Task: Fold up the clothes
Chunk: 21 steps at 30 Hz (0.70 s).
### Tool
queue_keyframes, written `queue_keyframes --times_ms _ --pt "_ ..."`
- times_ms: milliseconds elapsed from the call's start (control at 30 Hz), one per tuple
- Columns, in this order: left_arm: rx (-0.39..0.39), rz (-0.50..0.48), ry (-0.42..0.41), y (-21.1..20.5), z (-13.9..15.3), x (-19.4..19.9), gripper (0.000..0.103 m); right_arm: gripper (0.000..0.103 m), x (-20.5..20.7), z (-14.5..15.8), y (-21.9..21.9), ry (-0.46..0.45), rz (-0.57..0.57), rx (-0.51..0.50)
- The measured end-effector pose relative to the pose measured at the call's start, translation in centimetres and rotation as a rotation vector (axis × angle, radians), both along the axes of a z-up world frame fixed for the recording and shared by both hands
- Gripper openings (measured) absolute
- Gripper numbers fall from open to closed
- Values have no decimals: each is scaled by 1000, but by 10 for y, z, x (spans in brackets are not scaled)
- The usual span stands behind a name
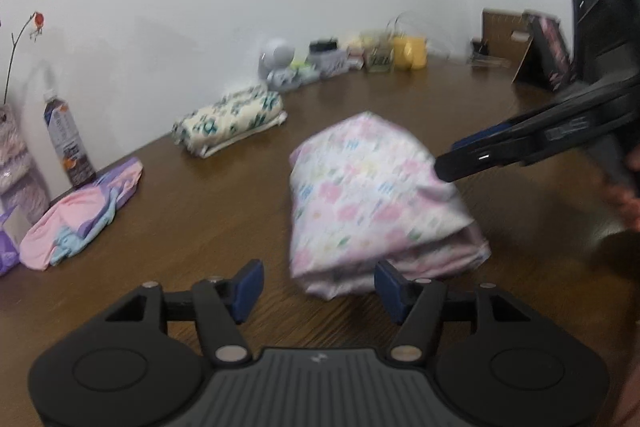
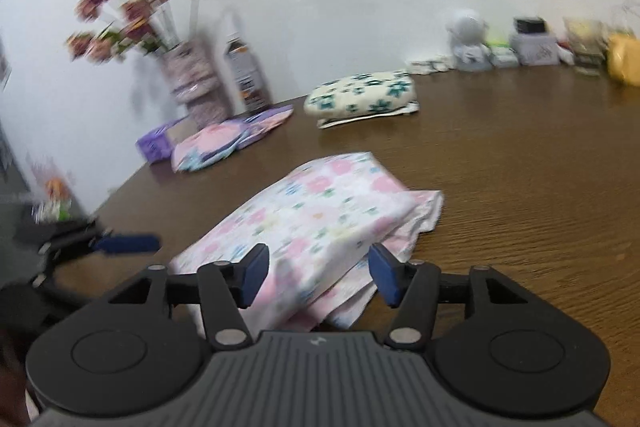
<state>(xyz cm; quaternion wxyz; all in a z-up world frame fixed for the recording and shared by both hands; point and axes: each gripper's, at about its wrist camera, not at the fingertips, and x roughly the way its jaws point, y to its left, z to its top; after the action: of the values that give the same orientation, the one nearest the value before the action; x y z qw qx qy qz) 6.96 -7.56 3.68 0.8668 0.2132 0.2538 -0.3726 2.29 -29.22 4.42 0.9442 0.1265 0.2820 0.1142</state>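
A folded white garment with pink flowers [image 1: 372, 203] [image 2: 316, 223] lies on the brown wooden table [image 1: 200, 211] [image 2: 520, 187]. My left gripper [image 1: 318, 287] is open just in front of the garment's near edge, holding nothing. My right gripper [image 2: 318, 275] is open above the garment's near corner, its fingers apart on either side of the cloth. In the left wrist view the right gripper [image 1: 444, 169] comes in from the right, its tip at the garment's right edge. The left gripper's blue fingertip [image 2: 128, 243] shows at the left in the right wrist view.
A folded cream cloth with teal flowers [image 1: 230, 121] [image 2: 362, 97] and a pink and purple garment [image 1: 84, 215] [image 2: 232, 139] lie near the wall. A bottle [image 1: 68, 143] [image 2: 246, 75], a flower vase [image 2: 192, 83] and small items [image 1: 340, 59] line the back edge.
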Motion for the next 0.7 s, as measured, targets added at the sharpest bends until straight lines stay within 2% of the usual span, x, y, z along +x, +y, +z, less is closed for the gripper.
queue_keyframes --times_ms 133,200,300,333,367,533,633,700 --pt "6 16 21 -8 -8 9 59 59 1 -3 8 30 2 37" --pt "-3 15 30 -9 -10 10 46 59 -4 -1 12 27 16 41" --pt "-15 13 43 -11 -13 12 22 62 -15 3 22 16 40 -7" --pt "-18 13 41 -12 -13 11 10 62 -19 4 26 12 48 -24" --pt "-18 14 35 -14 -13 7 7 62 -21 4 30 12 52 -53" --pt "-14 17 4 -18 -11 -16 4 62 -35 -4 46 8 52 -204" --pt "-16 7 -22 -19 -8 -35 4 59 -43 -7 40 6 15 -216" --pt "-19 5 -26 -21 -8 -41 9 55 -47 -8 35 3 3 -203"
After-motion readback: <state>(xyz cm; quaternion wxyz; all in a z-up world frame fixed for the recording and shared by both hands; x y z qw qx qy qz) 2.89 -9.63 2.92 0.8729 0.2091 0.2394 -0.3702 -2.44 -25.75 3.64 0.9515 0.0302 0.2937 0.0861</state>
